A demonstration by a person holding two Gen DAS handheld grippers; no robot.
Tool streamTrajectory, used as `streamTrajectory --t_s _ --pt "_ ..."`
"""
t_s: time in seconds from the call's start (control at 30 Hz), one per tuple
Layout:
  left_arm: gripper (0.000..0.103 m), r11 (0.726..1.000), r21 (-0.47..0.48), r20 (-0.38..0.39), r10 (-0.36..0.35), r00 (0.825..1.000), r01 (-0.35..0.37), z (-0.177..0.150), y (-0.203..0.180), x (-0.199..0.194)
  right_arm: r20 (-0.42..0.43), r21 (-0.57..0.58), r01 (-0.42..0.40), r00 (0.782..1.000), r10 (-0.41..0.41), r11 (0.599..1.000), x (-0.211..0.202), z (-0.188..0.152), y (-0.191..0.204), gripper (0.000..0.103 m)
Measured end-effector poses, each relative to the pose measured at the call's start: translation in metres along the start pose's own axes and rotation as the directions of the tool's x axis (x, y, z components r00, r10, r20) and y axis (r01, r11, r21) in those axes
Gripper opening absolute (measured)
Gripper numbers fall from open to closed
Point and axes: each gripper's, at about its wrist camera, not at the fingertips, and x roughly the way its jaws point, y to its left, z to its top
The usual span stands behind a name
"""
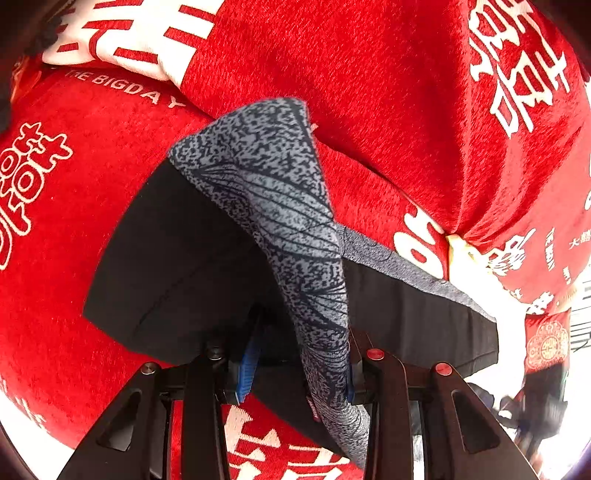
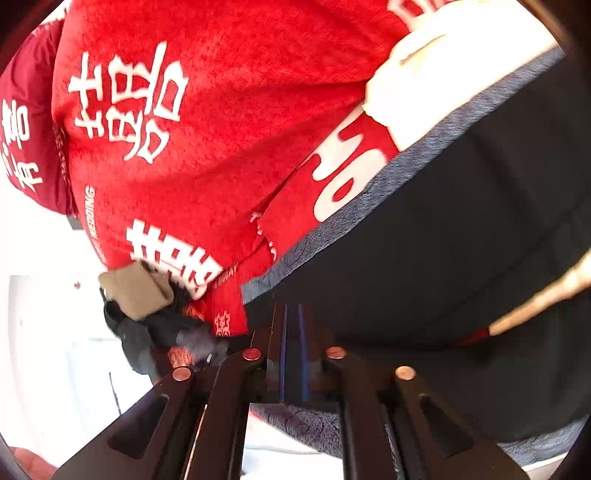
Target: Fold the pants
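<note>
The pants (image 1: 166,258) are black with a speckled grey waistband (image 1: 266,177). In the left wrist view they hang lifted over a red blanket, and the grey band runs down between the blue pads (image 1: 245,369). My left gripper (image 1: 295,369) is shut on that cloth. In the right wrist view the black pants (image 2: 461,258) fill the right side, edged by the grey band (image 2: 406,158). My right gripper (image 2: 293,332) is shut on the pants' edge, its blue pads nearly together. The cloth stretches between the two grippers.
A red fleece blanket (image 1: 369,74) with white characters lies under everything. A white cushion (image 1: 129,33) with red characters sits at the far left. A heap of dark clothes (image 2: 147,332) and a beige item (image 2: 133,291) lie off the blanket's edge, with a pale floor (image 2: 37,332) beyond.
</note>
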Motion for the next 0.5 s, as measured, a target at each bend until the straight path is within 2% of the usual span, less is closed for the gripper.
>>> streamTrajectory --t_s 0.03,0.07,0.13,0.2,0.23,0.3,0.33,0.4,0.43,0.47,0.5 --pt "0.036 1.0 -0.006 -0.005 -0.001 1.0 0.001 -0.002 0.001 0.0 -0.061 0.002 -0.004 0.998 0.004 1.0 0.006 -0.018 -0.006 0.018" --pt "0.036 1.0 -0.013 -0.01 -0.004 1.0 0.004 -0.005 0.003 0.0 -0.097 0.02 -0.003 0.995 0.004 1.0 0.011 -0.034 -0.013 0.042" --pt "0.036 1.0 -0.028 -0.023 -0.012 1.0 0.012 -0.008 0.004 -0.001 -0.162 0.106 -0.027 0.986 0.044 0.994 0.024 -0.077 -0.032 0.07" --pt "0.036 1.0 -0.024 -0.031 -0.014 0.999 0.013 -0.01 0.005 -0.002 -0.201 0.216 -0.014 0.978 0.059 0.976 0.036 -0.118 -0.058 0.07" --pt "0.036 1.0 -0.019 -0.037 -0.014 0.999 0.013 -0.011 0.005 -0.002 -0.194 0.291 0.008 0.98 0.051 0.957 0.042 -0.143 -0.077 0.07" --pt "0.036 1.0 -0.007 -0.051 -0.012 0.999 0.012 -0.013 0.005 -0.002 -0.141 0.372 0.014 0.989 0.041 0.928 0.045 -0.167 -0.099 0.07" --pt "0.036 1.0 -0.001 -0.058 -0.01 0.998 0.01 -0.014 0.005 -0.002 -0.07 0.426 -0.017 0.996 0.052 0.905 0.046 -0.178 -0.112 0.07" --pt "0.036 1.0 0.018 -0.071 0.002 0.997 -0.001 -0.017 0.004 -0.002 0.031 0.476 -0.062 0.998 0.053 0.877 0.046 -0.186 -0.125 0.068" --pt "0.036 1.0 0.025 -0.075 0.009 0.997 -0.007 -0.019 0.003 -0.004 0.059 0.492 -0.077 0.997 0.055 0.867 0.047 -0.186 -0.128 0.053" --pt "0.036 1.0 0.027 -0.076 0.011 0.997 -0.009 -0.021 0.003 -0.006 0.096 0.521 -0.095 0.994 0.053 0.848 0.047 -0.185 -0.132 0.015" --pt "0.036 1.0 0.024 -0.073 0.014 0.997 -0.012 -0.023 0.004 -0.01 0.109 0.537 -0.09 0.993 0.037 0.839 0.046 -0.181 -0.131 0.007"
